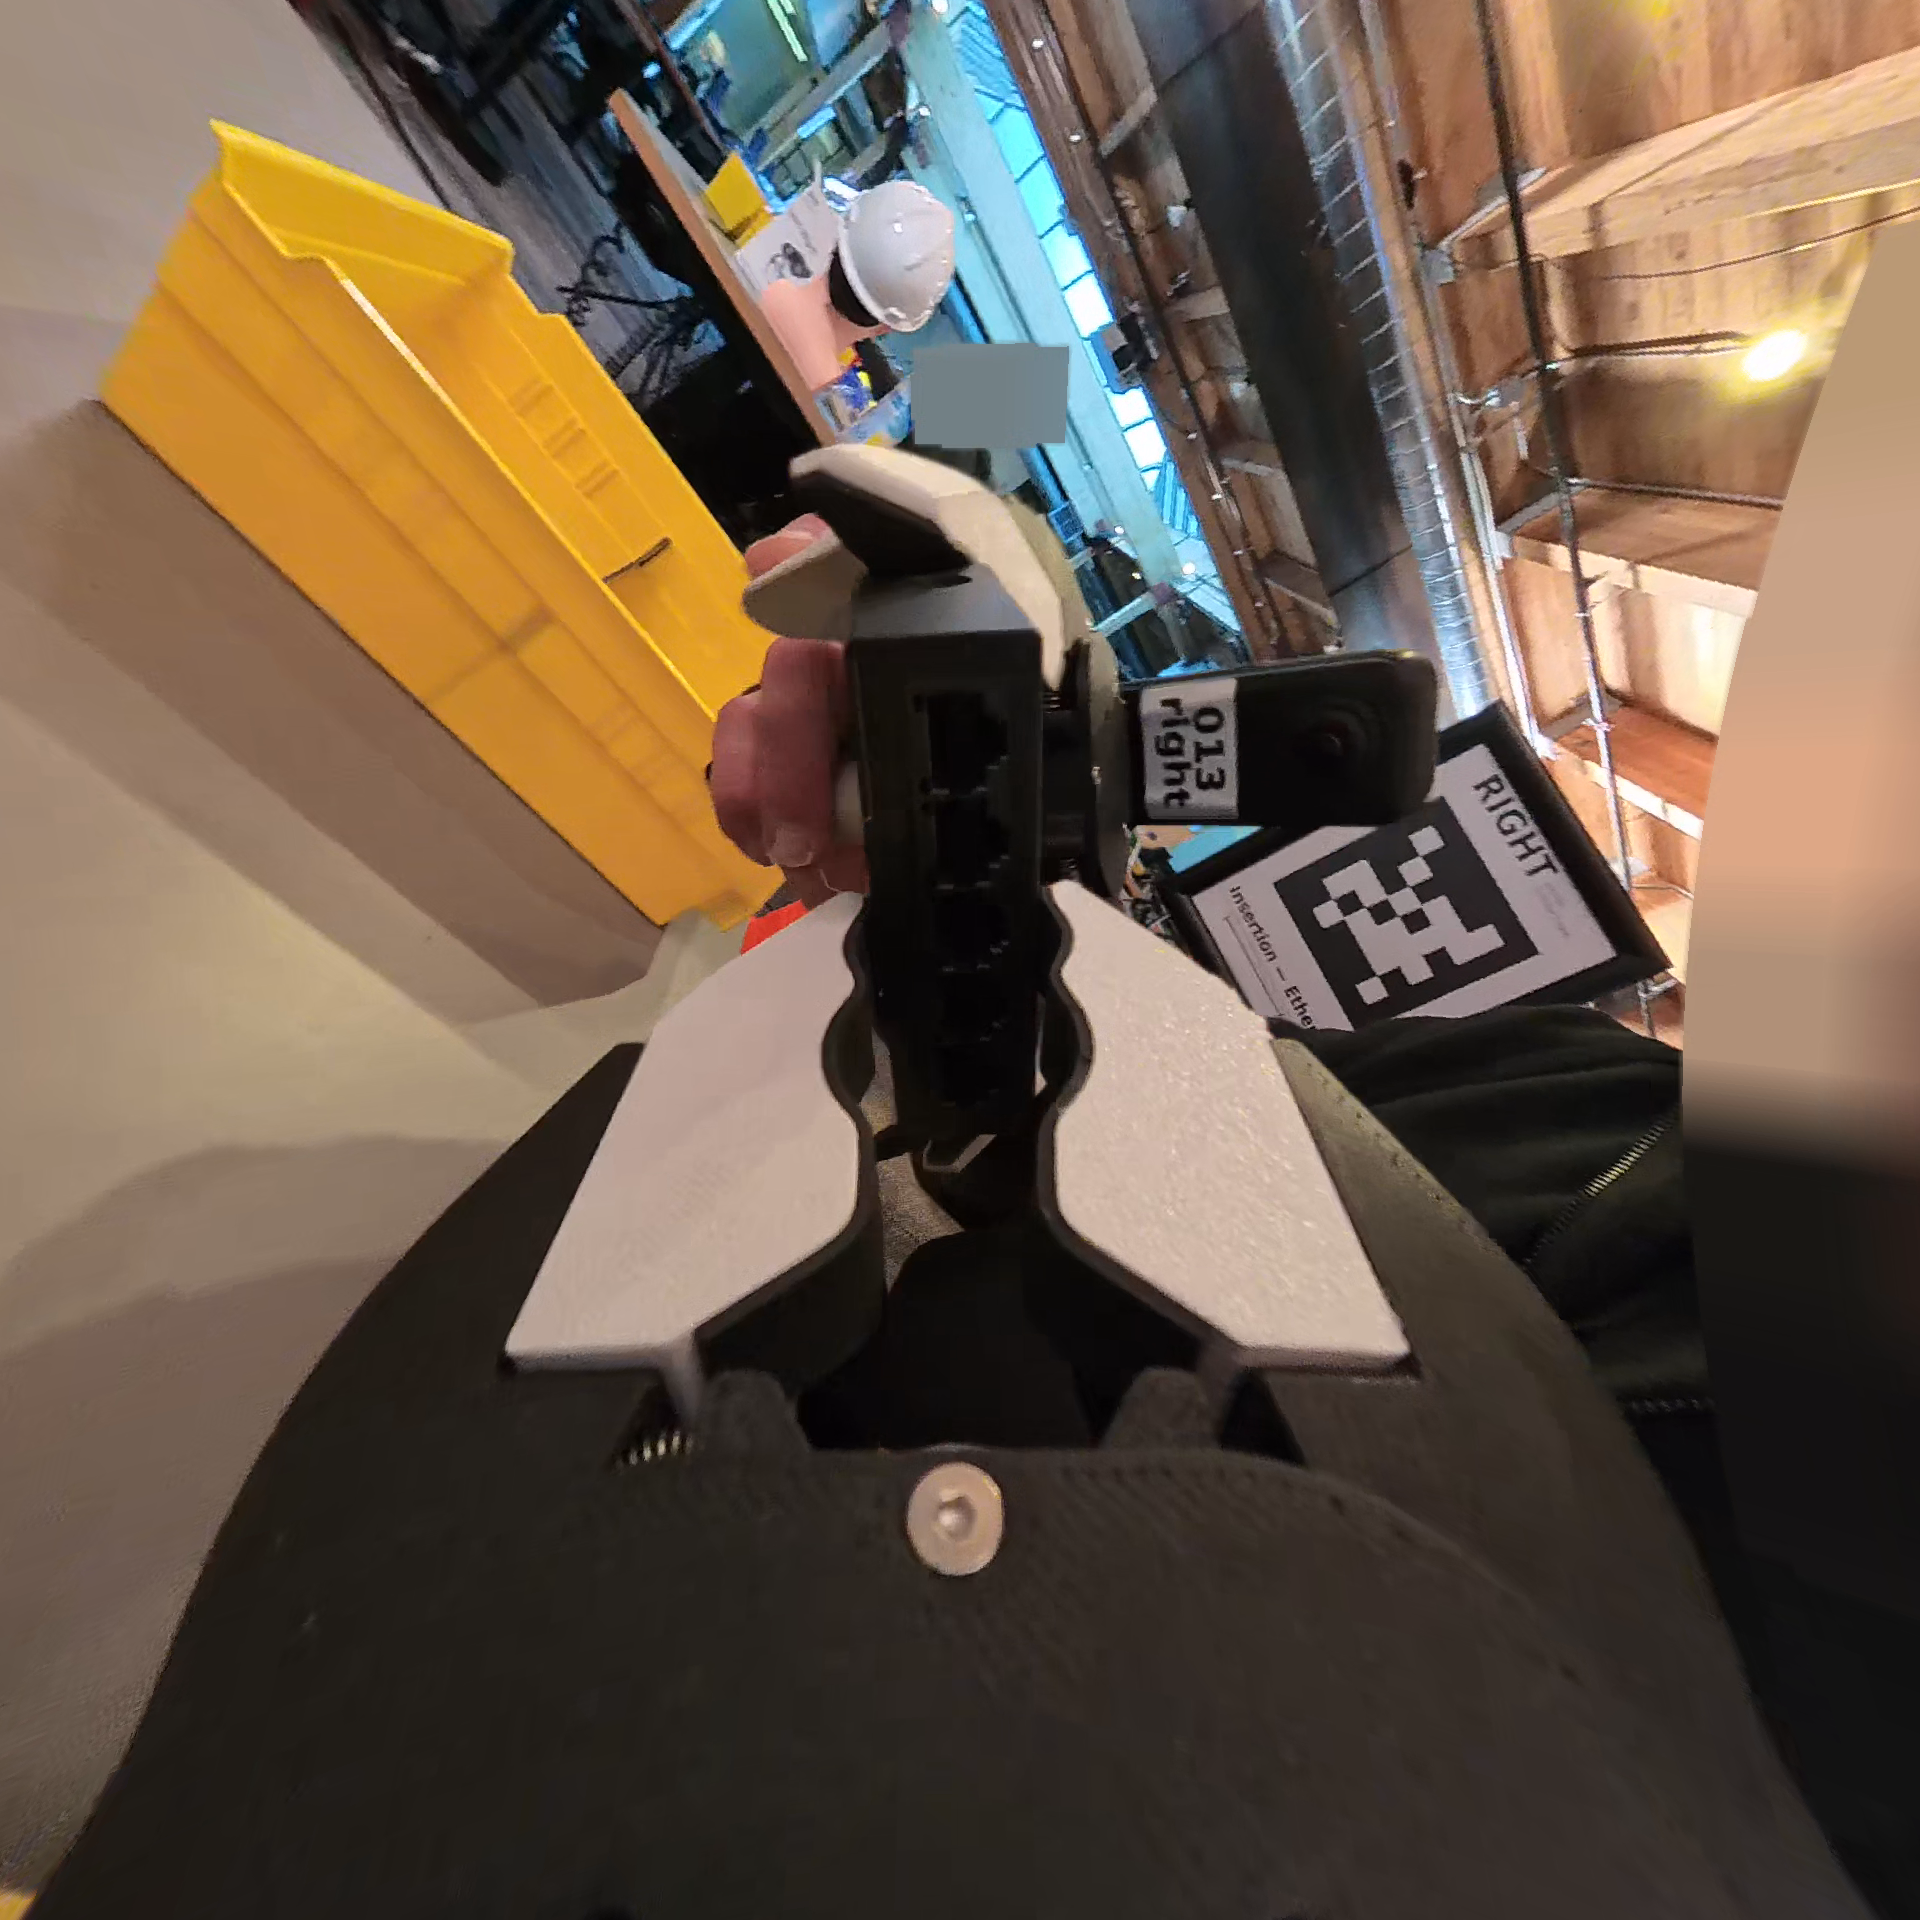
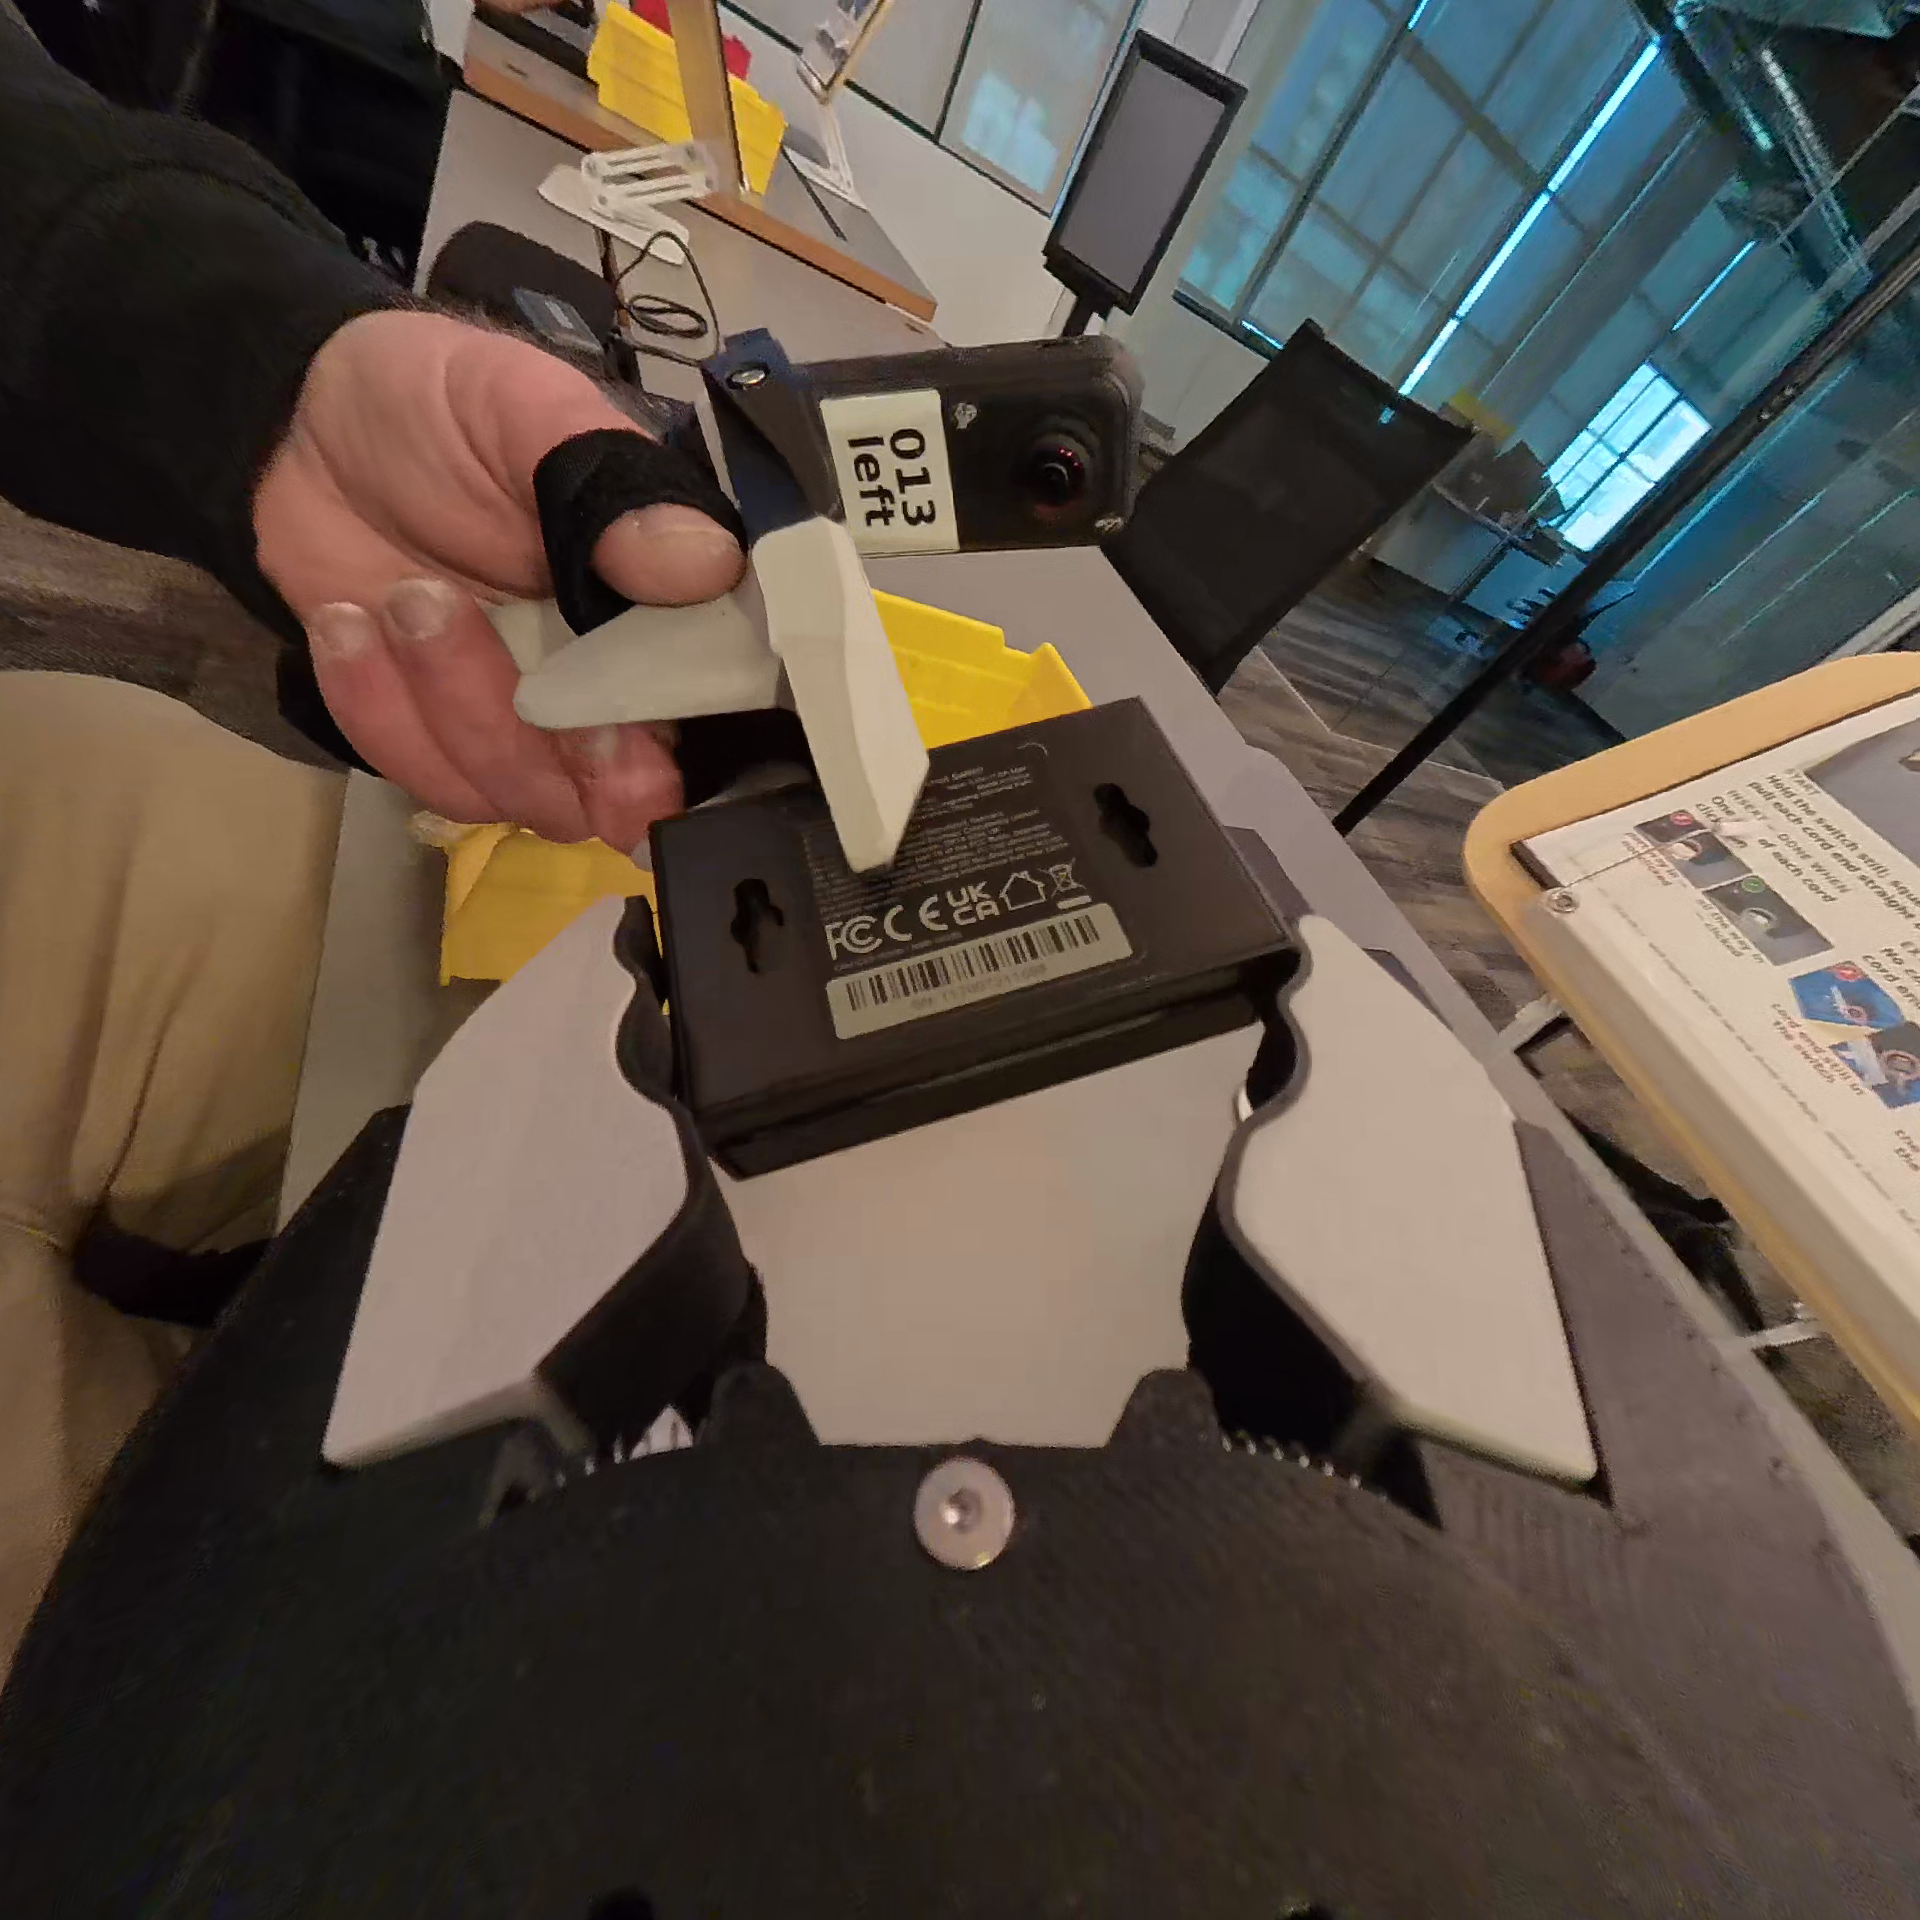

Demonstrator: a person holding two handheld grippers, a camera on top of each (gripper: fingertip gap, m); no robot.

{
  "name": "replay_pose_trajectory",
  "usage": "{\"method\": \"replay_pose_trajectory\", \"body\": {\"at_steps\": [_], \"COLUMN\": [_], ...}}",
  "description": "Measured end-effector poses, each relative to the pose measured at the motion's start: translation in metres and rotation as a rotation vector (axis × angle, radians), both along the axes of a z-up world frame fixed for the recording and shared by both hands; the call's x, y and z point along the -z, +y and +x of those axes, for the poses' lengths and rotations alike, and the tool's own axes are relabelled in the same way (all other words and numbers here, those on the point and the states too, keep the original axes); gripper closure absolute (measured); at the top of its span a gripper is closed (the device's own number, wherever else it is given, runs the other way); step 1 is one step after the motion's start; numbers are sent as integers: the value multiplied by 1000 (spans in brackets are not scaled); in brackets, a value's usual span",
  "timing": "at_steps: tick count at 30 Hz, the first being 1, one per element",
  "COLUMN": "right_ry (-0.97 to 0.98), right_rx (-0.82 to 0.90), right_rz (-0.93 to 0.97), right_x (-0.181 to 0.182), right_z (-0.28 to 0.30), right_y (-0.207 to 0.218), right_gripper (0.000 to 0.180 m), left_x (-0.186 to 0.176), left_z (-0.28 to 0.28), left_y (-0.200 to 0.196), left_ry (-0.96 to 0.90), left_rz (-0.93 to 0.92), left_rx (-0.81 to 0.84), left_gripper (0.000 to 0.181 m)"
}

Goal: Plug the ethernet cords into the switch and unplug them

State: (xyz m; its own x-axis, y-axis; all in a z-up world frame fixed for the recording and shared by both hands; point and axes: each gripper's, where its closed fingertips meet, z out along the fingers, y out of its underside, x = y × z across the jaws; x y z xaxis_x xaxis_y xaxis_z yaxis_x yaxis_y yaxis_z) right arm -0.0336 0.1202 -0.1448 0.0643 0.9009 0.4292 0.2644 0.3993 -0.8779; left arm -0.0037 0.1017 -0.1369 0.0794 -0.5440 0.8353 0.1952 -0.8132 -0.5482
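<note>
The black switch (image 1: 966, 748) is held in the air by both grippers. In the left wrist view its row of ports faces me and all look empty. My left gripper (image 1: 956, 914) is shut across its thin sides. A finger of my right gripper (image 1: 987, 520) presses on its far end. In the right wrist view the switch (image 2: 1039, 852) shows its labelled underside. My right gripper (image 2: 971, 935) is shut on its two short ends. One white finger of the left gripper (image 2: 842, 707) lies across the underside. I see no ethernet cord clearly.
Yellow bins (image 1: 416, 468) stand on the grey table (image 2: 987, 1299) to the left. A framed marker sign (image 1: 1403, 914) and an instruction board (image 2: 1714, 935) are to the right. A monitor (image 2: 1132, 166) and a black chair (image 2: 1278, 488) stand beyond. A person's hand (image 2: 416, 540) holds the left gripper. Both grippers' tips are close together, under 4 cm apart.
</note>
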Motion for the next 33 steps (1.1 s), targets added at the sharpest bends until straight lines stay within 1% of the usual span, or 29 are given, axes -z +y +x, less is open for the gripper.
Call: {"method": "replay_pose_trajectory", "body": {"at_steps": [3,6,8,9,11,15,16,18,20,21,23,24,26,29,30,31,33], "right_ry": [2,-17,-55,-74,-131,-265,-271,-248,-238,-262,-276,-268,-260,-254,-254,-262,-259], "right_rx": [-42,-35,28,68,99,258,292,329,293,312,362,370,360,351,339,344,328], "right_rz": [-45,-21,59,105,178,484,553,708,779,791,808,809,834,875,858,835,753], "right_x": [1,4,8,7,9,16,16,7,1,4,7,4,1,2,3,3,1], "right_z": [-1,-4,-5,-4,-1,1,2,1,-5,-7,-5,-4,-6,-7,-6,-4,0], "right_y": [-7,-9,-2,2,2,14,17,14,-1,2,15,15,11,9,10,12,12], "right_gripper": [71,71,70,66,67,71,77,100,124,127,120,121,127,131,135,146,150], "left_x": [-10,-4,-1,0,-2,-3,-1,2,-3,-4,1,-1,-5,-4,-1,2,-1], "left_z": [-5,-7,-9,-11,-16,-19,-19,-21,-24,-24,-23,-23,-23,-22,-22,-21,-20], "left_y": [4,6,11,13,16,21,21,25,27,26,26,26,24,24,24,25,24], "left_ry": [-39,25,52,47,-22,-119,-112,-122,-176,-169,-150,-177,-189,-187,-180,-170,-196], "left_rz": [32,60,51,27,-37,-118,-126,-155,-170,-168,-178,-190,-190,-209,-210,-215,-204], "left_rx": [-27,-41,-76,-81,-88,-105,-108,-131,-141,-137,-137,-132,-129,-126,-121,-121,-112], "left_gripper": [145,153,154,154,154,154,154,153,153,153,153,153,153,153,152,147,141]}}
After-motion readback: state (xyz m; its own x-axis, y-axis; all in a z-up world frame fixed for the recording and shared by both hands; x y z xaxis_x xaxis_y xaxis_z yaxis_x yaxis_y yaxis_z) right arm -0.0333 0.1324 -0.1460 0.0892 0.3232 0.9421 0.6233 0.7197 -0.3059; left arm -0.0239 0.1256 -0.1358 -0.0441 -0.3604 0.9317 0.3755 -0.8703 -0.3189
